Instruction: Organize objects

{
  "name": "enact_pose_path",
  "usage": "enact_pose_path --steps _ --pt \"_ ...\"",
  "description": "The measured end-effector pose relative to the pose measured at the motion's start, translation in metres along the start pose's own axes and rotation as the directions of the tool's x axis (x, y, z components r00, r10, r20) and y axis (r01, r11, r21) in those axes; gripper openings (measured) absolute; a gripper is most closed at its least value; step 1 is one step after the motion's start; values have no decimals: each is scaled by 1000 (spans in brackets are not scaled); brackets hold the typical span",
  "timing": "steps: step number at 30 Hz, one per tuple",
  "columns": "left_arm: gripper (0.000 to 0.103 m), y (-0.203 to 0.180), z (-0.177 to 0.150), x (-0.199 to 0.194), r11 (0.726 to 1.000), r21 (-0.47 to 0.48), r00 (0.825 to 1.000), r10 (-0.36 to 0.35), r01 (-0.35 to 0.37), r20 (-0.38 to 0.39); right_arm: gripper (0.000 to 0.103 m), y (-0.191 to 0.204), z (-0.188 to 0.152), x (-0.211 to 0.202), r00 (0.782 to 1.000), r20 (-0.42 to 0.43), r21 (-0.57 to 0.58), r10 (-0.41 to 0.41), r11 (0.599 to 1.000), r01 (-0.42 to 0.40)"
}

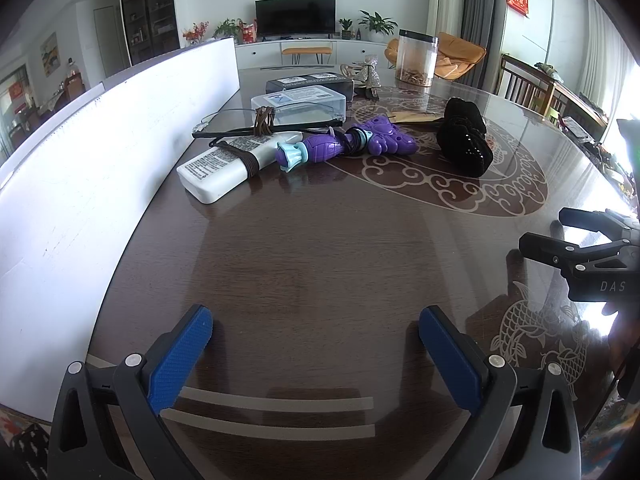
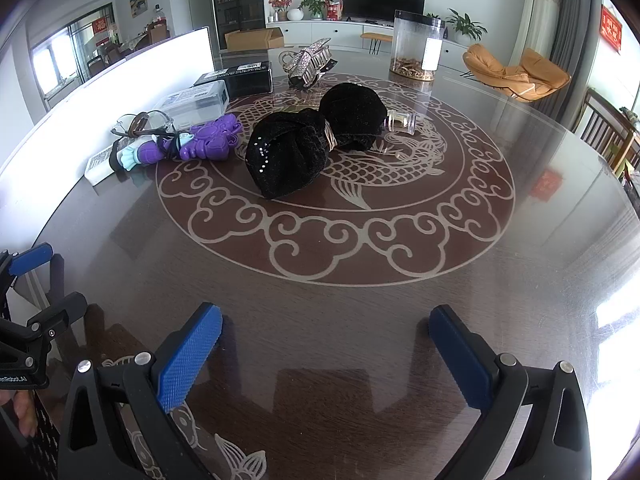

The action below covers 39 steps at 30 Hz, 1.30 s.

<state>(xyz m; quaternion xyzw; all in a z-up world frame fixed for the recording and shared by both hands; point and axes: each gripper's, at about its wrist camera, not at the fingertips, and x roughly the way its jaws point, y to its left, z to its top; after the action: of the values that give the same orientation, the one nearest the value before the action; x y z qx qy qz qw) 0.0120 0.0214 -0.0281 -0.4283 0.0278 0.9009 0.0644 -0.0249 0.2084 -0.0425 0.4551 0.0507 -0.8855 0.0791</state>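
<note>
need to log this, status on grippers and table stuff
Left gripper open, empty. Right gripper open, empty. Black bow, purple toy untouched on table. Path clear.

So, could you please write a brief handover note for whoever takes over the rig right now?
Left tongs: open, empty, low over the table.
Right tongs: open, empty, also over bare table.
Things: black velvet bow at the table's centre; purple toy, white tube and glasses clustered by the white board; clear box behind them.
Done: nothing visibly sorted.
Left: everything still to be organized.
</note>
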Motion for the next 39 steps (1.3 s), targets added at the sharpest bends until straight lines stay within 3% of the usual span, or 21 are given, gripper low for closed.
enact_pose_path --steps 39 --pt "103 13 -4 -4 1000 -5 999 3 -3 -33 103 0 0 0 1000 0 -1 2 1000 -2"
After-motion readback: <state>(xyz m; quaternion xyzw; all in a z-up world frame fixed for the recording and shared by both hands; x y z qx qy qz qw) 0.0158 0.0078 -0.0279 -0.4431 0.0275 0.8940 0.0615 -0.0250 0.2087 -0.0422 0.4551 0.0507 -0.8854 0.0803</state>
